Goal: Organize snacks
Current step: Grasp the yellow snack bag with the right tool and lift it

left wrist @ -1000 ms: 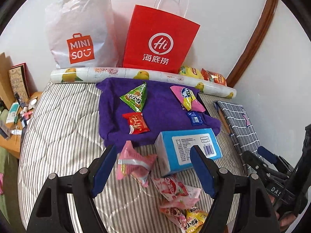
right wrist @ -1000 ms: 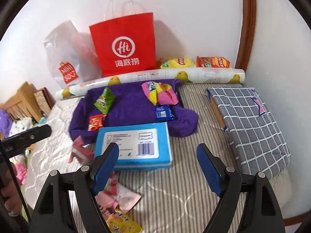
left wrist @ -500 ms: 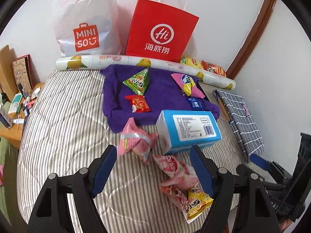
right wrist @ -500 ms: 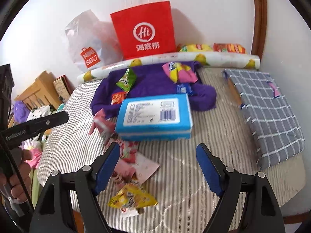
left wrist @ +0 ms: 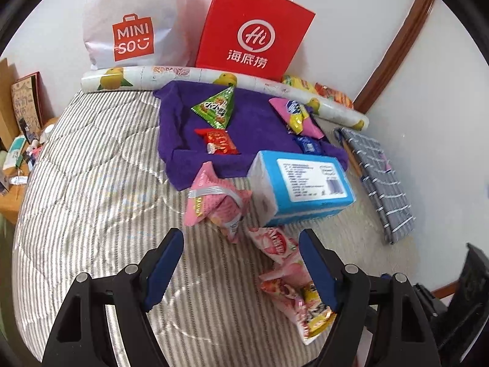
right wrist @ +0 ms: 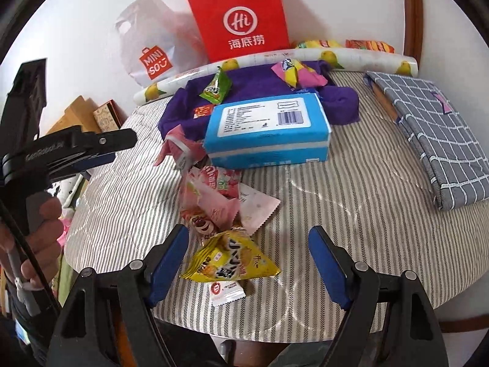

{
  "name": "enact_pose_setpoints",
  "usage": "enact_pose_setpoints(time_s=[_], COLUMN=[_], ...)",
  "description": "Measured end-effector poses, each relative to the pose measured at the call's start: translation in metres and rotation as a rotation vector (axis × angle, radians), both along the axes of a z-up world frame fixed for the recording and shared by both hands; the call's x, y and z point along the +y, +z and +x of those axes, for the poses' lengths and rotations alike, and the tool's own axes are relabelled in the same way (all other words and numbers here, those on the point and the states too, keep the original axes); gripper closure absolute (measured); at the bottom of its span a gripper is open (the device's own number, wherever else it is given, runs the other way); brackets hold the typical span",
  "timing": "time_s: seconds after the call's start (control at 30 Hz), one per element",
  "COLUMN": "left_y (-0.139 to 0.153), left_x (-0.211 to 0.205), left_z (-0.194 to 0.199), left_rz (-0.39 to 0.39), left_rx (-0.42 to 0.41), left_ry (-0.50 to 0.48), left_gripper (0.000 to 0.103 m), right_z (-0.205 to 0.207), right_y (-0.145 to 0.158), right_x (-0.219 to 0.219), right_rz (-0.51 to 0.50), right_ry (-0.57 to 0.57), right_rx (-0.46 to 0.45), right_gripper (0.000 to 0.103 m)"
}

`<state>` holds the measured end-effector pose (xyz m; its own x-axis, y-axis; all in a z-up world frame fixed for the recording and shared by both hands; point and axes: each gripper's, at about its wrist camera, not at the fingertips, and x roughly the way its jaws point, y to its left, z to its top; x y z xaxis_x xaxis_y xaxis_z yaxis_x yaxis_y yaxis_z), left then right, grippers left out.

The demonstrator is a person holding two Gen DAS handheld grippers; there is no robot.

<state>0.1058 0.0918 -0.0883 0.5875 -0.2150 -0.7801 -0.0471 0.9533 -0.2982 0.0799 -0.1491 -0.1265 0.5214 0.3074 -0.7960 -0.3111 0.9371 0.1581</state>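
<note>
Yellow foil catches the eye first: a yellow snack packet (right wrist: 232,260) lies on the striped bed cover (right wrist: 336,195) near its front edge, framed between the fingers of the right claw (right wrist: 249,263), which is released and grasps nothing. It looks lined up for a first pick. The left claw (left wrist: 241,263) is likewise spread and empty, hovering over the bed beside a jumble of pink snack packets (left wrist: 275,244); one puffier pink packet (left wrist: 214,202) leans just beyond. These loose packets seem to be the unsorted pile.

Behind them sits a blue box (right wrist: 266,128), lying flat with its label up, touching the pink pile. Farther back, a purple cloth (left wrist: 253,122) is spread with its edges rolled up, probably serving as the sorting tray. On it rest a green triangular packet (left wrist: 215,107), a red packet (left wrist: 218,143), a pink-and-yellow packet (left wrist: 293,113) and a small blue packet (left wrist: 308,145), set apart from one another.

A rolled lemon-print sheet (left wrist: 195,75) lies along the wall, likely as a stop. Behind it stand a red paper bag (left wrist: 253,30) and a white plastic bag (left wrist: 134,21); their contents are hidden.
</note>
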Motion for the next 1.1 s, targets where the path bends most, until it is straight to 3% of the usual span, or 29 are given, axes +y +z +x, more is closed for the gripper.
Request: enact_pose_setpoints(time_s=[0.3, 0.57, 1.1], left_y=[-0.014, -0.031, -0.038], left_x=[0.02, 0.034, 0.029], left_z=[0.0, 0.002, 0.007], left_rz=[-0.032, -0.049, -0.048], left_rx=[0.019, 0.063, 0.084], left_ry=[0.007, 0.033, 0.027], left_gripper=[0.027, 0.027, 0.027], right_z=[-0.005, 0.002, 0.012], right_y=[-0.013, -0.04, -0.051], right_x=[0.024, 0.036, 0.025], right_rz=[-0.048, -0.117, -0.089], right_ry=[0.032, 0.055, 0.032], right_rx=[0.002, 0.075, 0.112], right_gripper=[0.022, 0.022, 0.054])
